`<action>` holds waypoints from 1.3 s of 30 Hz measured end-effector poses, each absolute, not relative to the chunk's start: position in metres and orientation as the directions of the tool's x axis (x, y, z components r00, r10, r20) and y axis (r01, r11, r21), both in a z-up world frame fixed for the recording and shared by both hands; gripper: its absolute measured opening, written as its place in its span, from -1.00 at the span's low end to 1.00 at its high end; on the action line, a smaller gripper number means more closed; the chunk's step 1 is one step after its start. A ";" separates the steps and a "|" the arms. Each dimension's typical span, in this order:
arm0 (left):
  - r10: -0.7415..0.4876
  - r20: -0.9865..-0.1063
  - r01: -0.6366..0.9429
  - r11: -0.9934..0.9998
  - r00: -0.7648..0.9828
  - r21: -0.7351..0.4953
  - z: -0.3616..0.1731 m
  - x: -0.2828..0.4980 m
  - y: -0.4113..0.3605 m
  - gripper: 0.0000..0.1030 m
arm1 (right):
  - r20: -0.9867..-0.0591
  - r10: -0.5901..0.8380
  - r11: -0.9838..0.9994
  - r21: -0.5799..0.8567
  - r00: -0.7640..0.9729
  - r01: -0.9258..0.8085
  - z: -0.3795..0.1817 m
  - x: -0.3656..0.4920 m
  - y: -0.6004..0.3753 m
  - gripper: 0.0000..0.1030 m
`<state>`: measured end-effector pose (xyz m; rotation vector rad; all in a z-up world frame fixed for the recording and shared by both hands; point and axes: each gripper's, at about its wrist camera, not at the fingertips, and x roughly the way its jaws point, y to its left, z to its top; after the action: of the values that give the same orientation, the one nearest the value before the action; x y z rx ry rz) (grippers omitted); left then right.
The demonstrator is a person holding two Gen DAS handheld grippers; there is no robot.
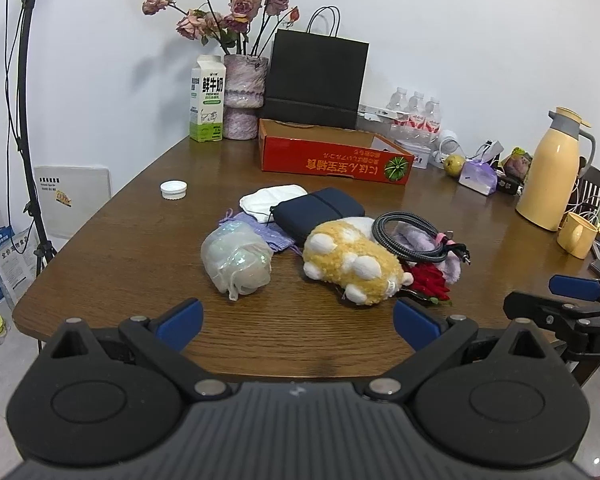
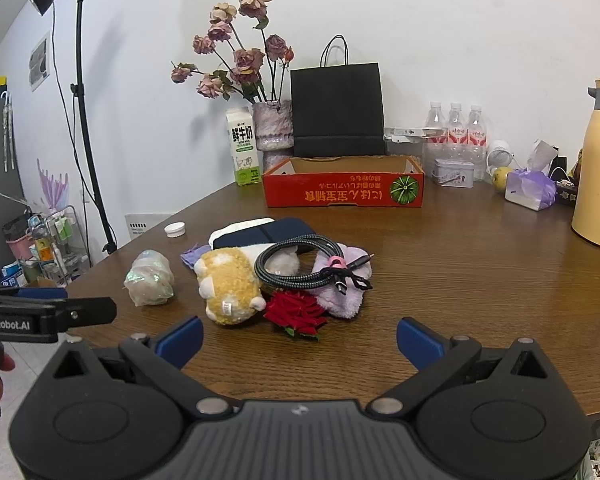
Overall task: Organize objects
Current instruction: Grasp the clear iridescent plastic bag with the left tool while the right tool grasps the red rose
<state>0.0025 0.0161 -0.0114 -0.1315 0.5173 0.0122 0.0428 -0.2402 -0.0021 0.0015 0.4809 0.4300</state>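
Left wrist view: my left tool and right tool hang wide open, holding nothing, short of the pile on the tabletop. Best first pick, I judge: plush toy, gripped across its body, bound for the red box.

The desk is brown wood with a visible grain. On it lie a yellow-and-white plush toy, a deep red rose, a grey-and-black braided cable bound with a pink tie, a lilac fuzzy cloth, a navy pouch, a white cap and an iridescent translucent bag. Behind stand a red carton printed with orange lettering and a green striped melon, a black paper bag, and a white-and-green milk carton. Each tool has blue fingertips on a black body.
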 end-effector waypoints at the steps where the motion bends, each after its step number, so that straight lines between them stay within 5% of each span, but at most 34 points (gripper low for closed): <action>1: -0.020 -0.495 -0.047 0.991 0.869 -0.122 -0.012 0.003 0.017 1.00 | -0.449 0.400 0.911 0.100 0.799 -0.400 -0.003 0.043 -0.240 1.00; 39: 0.124 -0.504 -0.161 0.987 0.854 -0.030 -0.051 0.094 0.054 1.00 | -0.554 0.371 0.922 0.123 0.746 -0.367 -0.048 0.120 -0.215 1.00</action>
<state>0.0943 0.0544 -0.0514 -0.0719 0.5254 0.1499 0.1205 -0.2151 -0.0484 0.0068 0.6077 0.4035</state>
